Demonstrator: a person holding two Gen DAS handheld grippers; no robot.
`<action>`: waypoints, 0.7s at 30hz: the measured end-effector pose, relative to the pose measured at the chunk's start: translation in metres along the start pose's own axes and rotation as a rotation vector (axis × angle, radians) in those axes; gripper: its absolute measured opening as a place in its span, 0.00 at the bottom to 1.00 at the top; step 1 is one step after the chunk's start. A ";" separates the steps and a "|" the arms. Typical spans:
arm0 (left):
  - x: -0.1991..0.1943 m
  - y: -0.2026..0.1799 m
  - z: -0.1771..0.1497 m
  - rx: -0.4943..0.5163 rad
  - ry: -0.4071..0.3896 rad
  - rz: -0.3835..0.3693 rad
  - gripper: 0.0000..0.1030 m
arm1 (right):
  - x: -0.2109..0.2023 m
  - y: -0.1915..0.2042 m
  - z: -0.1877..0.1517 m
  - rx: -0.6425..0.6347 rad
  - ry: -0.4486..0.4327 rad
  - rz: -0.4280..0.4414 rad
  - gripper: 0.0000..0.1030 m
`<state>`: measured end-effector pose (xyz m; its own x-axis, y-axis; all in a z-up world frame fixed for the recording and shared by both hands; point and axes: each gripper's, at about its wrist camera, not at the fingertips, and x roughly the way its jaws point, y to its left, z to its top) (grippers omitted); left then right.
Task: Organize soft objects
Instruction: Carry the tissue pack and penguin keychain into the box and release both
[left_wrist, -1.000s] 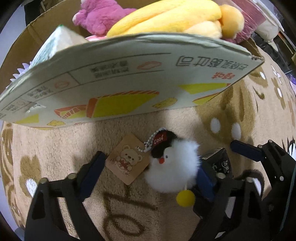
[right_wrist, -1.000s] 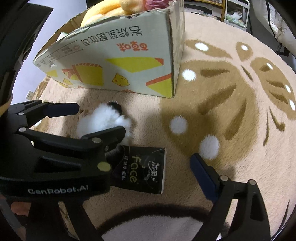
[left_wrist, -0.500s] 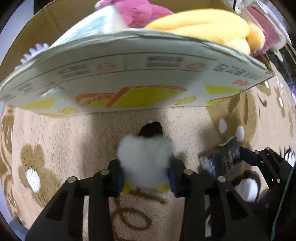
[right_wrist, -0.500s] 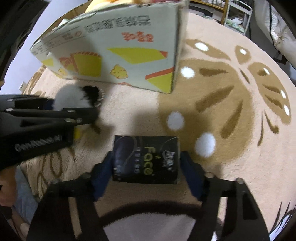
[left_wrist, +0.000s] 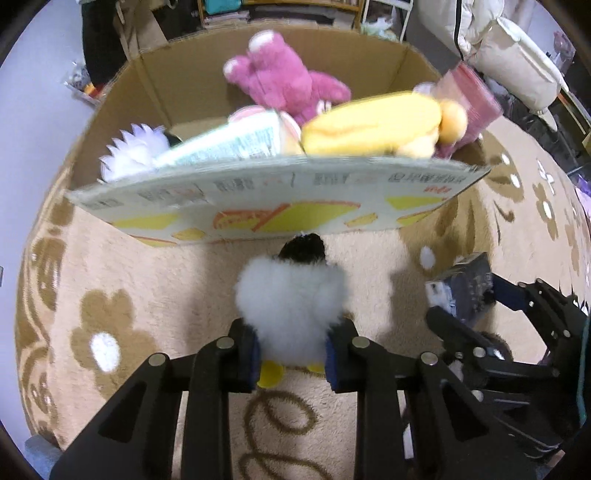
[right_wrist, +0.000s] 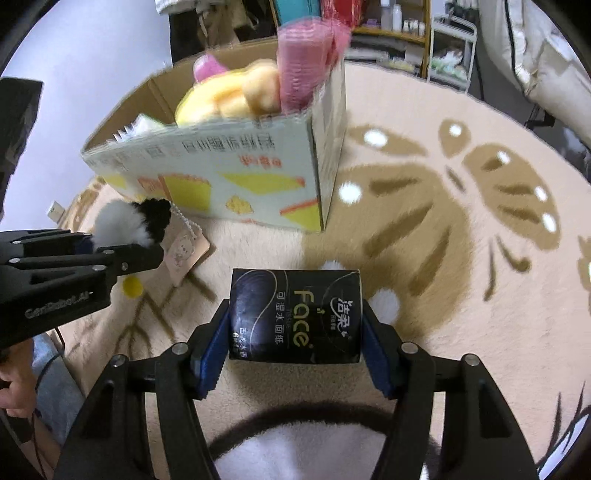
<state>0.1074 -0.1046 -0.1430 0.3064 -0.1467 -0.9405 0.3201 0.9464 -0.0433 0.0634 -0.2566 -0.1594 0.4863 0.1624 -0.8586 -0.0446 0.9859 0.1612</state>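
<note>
My left gripper is shut on a fluffy white penguin toy with a black cap and holds it above the rug, in front of the cardboard box. The toy also shows in the right wrist view, its paper tag dangling. My right gripper is shut on a black tissue pack, lifted off the rug; the pack also shows in the left wrist view. The box holds a pink plush, a yellow plush and other soft things.
A beige rug with brown butterfly and flower patterns covers the floor. Shelves and white bedding stand behind the box. A person's hand holds the left gripper.
Both grippers closed on their objects and lifted them off the rug. Both views now look down into the box from higher up.
</note>
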 end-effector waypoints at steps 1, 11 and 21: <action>-0.008 -0.005 -0.001 -0.006 -0.011 0.002 0.24 | -0.006 0.000 0.001 0.000 -0.022 0.002 0.66; -0.080 0.015 -0.001 -0.008 -0.134 0.032 0.24 | -0.065 -0.002 0.015 -0.032 -0.186 0.022 0.66; -0.132 0.002 0.027 0.025 -0.318 0.091 0.24 | -0.091 0.016 0.041 -0.078 -0.261 0.033 0.66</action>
<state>0.0921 -0.0908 -0.0098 0.5980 -0.1482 -0.7877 0.2990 0.9531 0.0477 0.0537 -0.2573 -0.0587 0.6913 0.1884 -0.6975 -0.1259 0.9821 0.1404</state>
